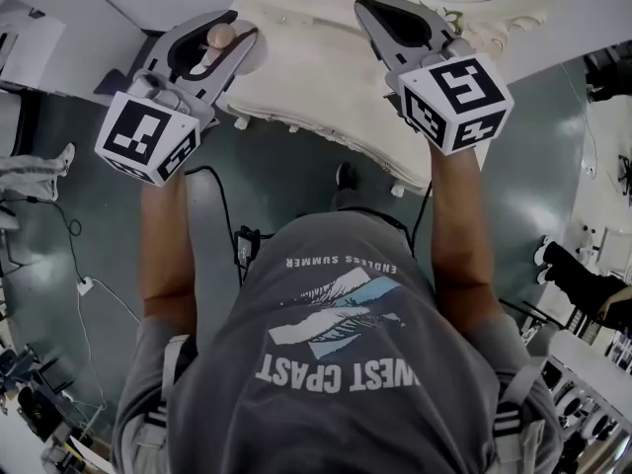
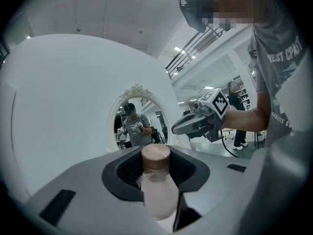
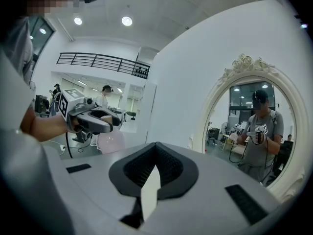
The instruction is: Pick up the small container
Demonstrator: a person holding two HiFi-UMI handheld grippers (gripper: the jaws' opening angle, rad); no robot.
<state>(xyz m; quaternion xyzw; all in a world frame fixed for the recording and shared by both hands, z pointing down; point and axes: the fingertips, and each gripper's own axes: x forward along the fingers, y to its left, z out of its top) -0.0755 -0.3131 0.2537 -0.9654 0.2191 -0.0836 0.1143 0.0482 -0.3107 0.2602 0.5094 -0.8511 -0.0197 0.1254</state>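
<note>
Clamping the small pink cork-capped container [image 2: 158, 190] at its neck, the left claw [image 1: 229, 45] holds it above the cream counter [image 1: 296, 82]; the right claw [image 3: 155, 155], closed and empty, seems unneeded.

An oval mirror [image 3: 254, 131] in a carved white frame rises at the back of a cream desk [image 1: 316, 67] with a scalloped edge, against a plain white wall [image 3: 190, 72]. In front of the mirror, the floor [image 1: 296, 181] is glossy grey, with a black cable [image 1: 228, 208] trailing across it. To the left of the mirror, round ceiling lights [image 3: 126, 21] shine above a black balcony railing [image 3: 100, 61].
</note>
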